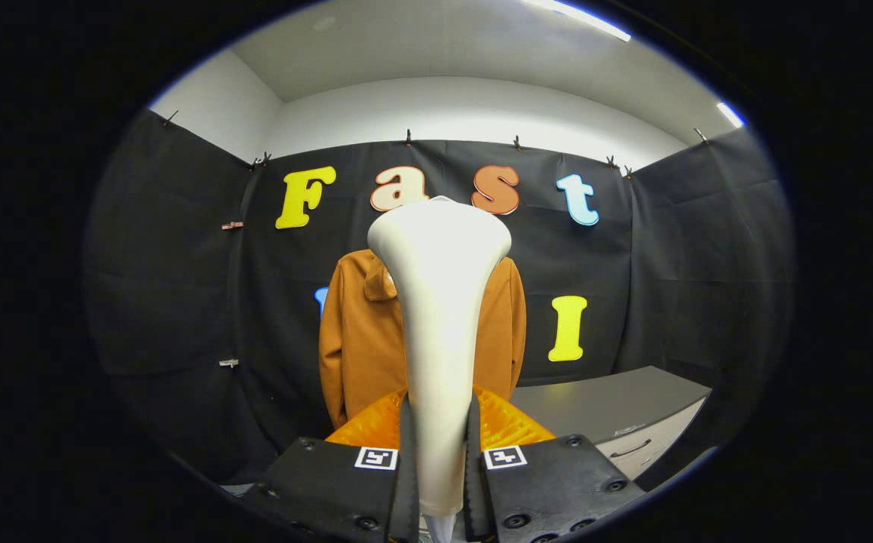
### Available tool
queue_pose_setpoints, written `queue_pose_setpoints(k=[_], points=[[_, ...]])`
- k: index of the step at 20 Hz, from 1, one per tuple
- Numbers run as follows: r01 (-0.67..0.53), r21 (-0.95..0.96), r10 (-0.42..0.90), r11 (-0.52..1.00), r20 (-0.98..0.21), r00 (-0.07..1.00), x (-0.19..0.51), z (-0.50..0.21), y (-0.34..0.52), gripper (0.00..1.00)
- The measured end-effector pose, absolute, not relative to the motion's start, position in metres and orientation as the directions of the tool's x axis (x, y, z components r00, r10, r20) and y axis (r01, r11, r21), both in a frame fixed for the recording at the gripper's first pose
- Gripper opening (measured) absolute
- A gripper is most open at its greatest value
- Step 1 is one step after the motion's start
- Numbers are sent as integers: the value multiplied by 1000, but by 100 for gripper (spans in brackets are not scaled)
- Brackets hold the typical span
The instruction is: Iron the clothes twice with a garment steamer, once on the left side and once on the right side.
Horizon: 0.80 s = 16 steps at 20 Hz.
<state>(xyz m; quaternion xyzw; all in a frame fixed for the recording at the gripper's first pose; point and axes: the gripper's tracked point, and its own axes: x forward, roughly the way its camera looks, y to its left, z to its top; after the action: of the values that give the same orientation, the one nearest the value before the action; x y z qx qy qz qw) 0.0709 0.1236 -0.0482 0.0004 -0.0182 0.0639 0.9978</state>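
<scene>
Gripper point(439, 445): you have both fingers clenched on the white flared plastic garment steamer point(440, 302).
Garment: brown hanging jacket point(361, 339), beyond the steamer.

I am in a recording booth, a staged set and no lived-in home. Black cloth point(180, 264) is clipped up as walls all around, with plain white wall point(467, 109) and ceiling strip lights point(580, 16) above it. A brown coat point(361, 332) hangs flat against the cloth as a prop. To the right of the coat stands a grey bench point(610, 407) with a drawer front, pushed against the cloth.
</scene>
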Motion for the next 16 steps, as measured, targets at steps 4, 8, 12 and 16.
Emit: queue_pose_setpoints(k=[4, 8, 12, 16], points=[[-126, -3, 126, 992, 26, 992, 69, -55, 124, 27], [-120, -3, 120, 993, 28, 992, 68, -56, 123, 27], [-120, -4, 120, 993, 30, 992, 69, -55, 122, 27], [-115, -5, 115, 993, 33, 993, 69, -56, 122, 27]])
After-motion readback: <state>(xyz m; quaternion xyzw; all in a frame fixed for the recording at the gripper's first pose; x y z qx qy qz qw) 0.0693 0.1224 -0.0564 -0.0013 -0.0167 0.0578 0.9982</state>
